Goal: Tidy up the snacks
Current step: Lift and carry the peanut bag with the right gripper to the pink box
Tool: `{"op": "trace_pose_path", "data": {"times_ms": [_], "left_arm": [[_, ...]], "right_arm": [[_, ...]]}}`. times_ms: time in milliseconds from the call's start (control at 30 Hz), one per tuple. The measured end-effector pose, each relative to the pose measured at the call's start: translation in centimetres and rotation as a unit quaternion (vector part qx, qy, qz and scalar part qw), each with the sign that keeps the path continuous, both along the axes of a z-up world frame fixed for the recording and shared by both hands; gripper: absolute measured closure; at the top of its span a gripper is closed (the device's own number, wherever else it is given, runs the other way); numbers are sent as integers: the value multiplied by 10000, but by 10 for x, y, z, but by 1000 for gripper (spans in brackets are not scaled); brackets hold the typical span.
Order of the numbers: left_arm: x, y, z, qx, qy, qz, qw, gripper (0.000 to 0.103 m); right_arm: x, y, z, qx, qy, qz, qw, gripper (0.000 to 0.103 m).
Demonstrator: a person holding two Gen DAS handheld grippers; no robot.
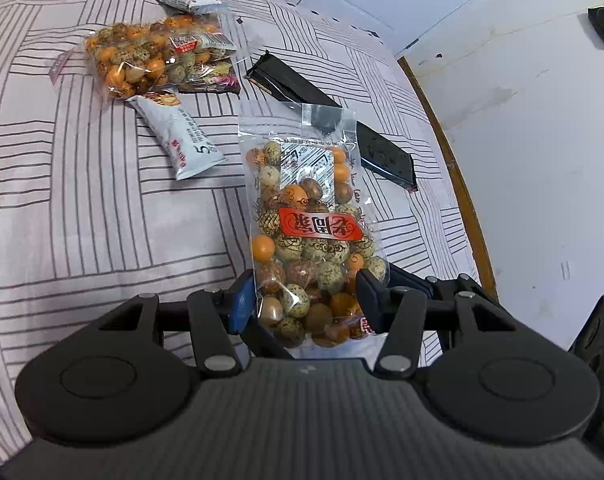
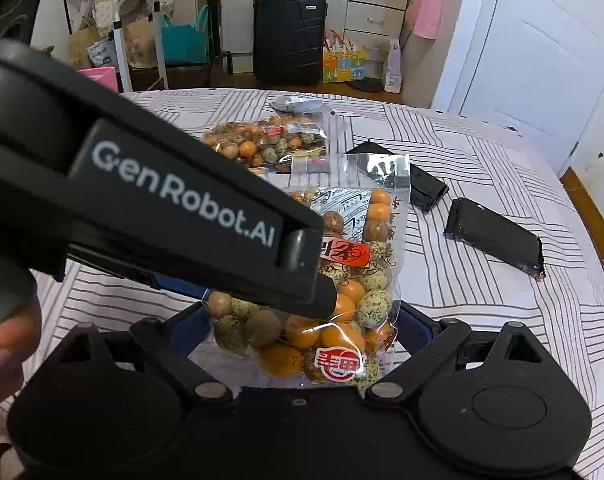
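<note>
Clear bag of coated nuts (image 1: 310, 240) pinched btwn left gripper (image 1: 306, 300) pads, also inside right gripper (image 2: 302, 336), both holding it. Second nut bag (image 1: 142, 56), black packets (image 1: 386, 156) lie beyond on striped sheet (image 1: 82, 200).

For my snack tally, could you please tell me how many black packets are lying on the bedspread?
2. One black packet lies near the bed's right edge; the other black packet lies just beyond it, partly behind the held clear bag. More may be hidden.

A clear bag of coated nuts (image 2: 342, 300) is seen held upright between the fingers of the right gripper (image 2: 302, 340), whose pads press its lower sides. It is crossed from the left by the left gripper (image 2: 190, 216). Behind, on the striped cloth (image 2: 482, 280), a second nut bag (image 2: 262, 144) and two black packets (image 2: 498, 240) are laid.
</note>
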State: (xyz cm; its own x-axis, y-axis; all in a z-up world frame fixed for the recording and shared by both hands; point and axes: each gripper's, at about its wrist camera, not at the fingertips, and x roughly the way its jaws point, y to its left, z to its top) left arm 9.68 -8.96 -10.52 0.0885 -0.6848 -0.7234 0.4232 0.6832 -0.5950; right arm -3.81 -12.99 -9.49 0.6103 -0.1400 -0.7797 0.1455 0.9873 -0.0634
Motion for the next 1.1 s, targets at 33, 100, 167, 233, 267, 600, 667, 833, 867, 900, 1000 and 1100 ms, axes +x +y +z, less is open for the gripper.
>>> {"op": "trace_pose_path", "data": {"times_ms": [33, 100, 167, 233, 267, 600, 667, 833, 867, 900, 1000, 1100], "left_arm": [[-2, 2, 2, 18, -5, 24, 10000, 52], [-4, 4, 5, 77, 28, 68, 9999, 52], [-6, 8, 7, 108, 110, 102, 9998, 52], [-11, 17, 10, 102, 184, 103, 9997, 52], [-13, 21, 11, 97, 234, 146, 9996, 52], [-35, 48, 34, 150, -70, 482, 9987, 52], [-39, 54, 39, 145, -143, 565, 9982, 52], [-41, 75, 48, 0, -115, 776, 9969, 52], [-42, 79, 50, -18, -136, 802, 9967, 52], [-42, 83, 52, -29, -176, 835, 9963, 52], [-41, 97, 61, -65, -296, 936, 9951, 52], [-37, 112, 72, -100, -428, 1110, 9928, 52]], "right_arm": [[-2, 3, 2, 6, -3, 27, 10000, 5], [-4, 5, 4, 54, 23, 93, 9999, 5], [-4, 4, 6, 119, 64, 178, 9998, 5], [-9, 7, 11, 181, 90, 294, 9994, 5], [-11, 9, 12, 226, 111, 344, 9991, 5], [-16, 26, 33, 205, 70, 810, 9965, 5], [-10, 27, 35, 173, 59, 904, 9957, 5], [-10, 45, 45, -12, -17, 1112, 9938, 5], [-10, 49, 48, -58, -58, 1148, 9934, 5], [-11, 53, 50, -84, -96, 1168, 9931, 5], [-5, 63, 59, -132, -182, 1294, 9913, 5], [4, 71, 67, -102, -291, 1439, 9891, 5]]}}
